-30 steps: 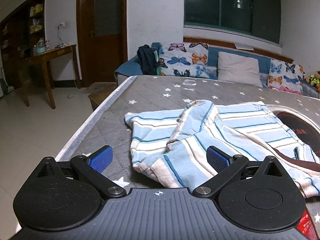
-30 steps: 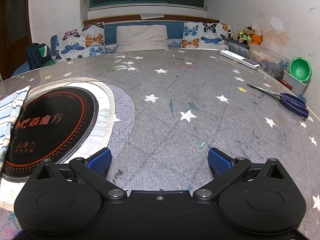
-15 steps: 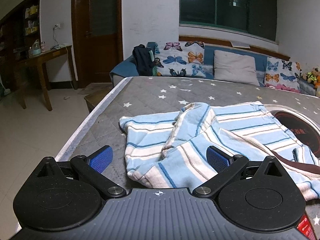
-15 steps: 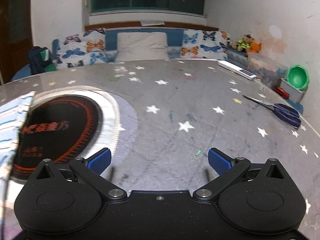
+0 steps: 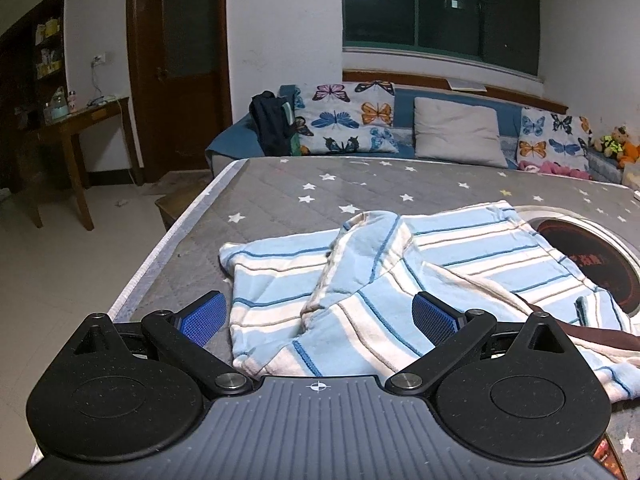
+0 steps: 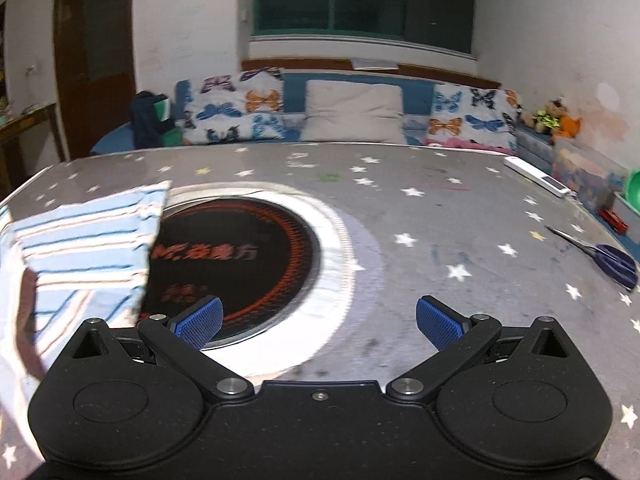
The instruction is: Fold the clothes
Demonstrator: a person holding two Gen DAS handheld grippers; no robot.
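- Both my grippers are spread wide and hold nothing: the left gripper [image 5: 318,316] hangs over the near hem of the striped shirt [image 5: 400,276], the right gripper [image 6: 318,318] over the round black mat [image 6: 240,256]
- The shirt lies crumpled on the star-print mattress [image 5: 280,200], partly over the mat, so folding has not begun
- Against a second ago, my right view has swung left and more shirt shows; the left has edged closer

- left gripper [image 5: 320,316]: matte black body, ribbed grey top plate with white crosshair mark, silver pivot screws, blue textured pads [image 5: 202,318]
- right gripper [image 6: 318,318]: same black linkage, blue pads, plain black plate
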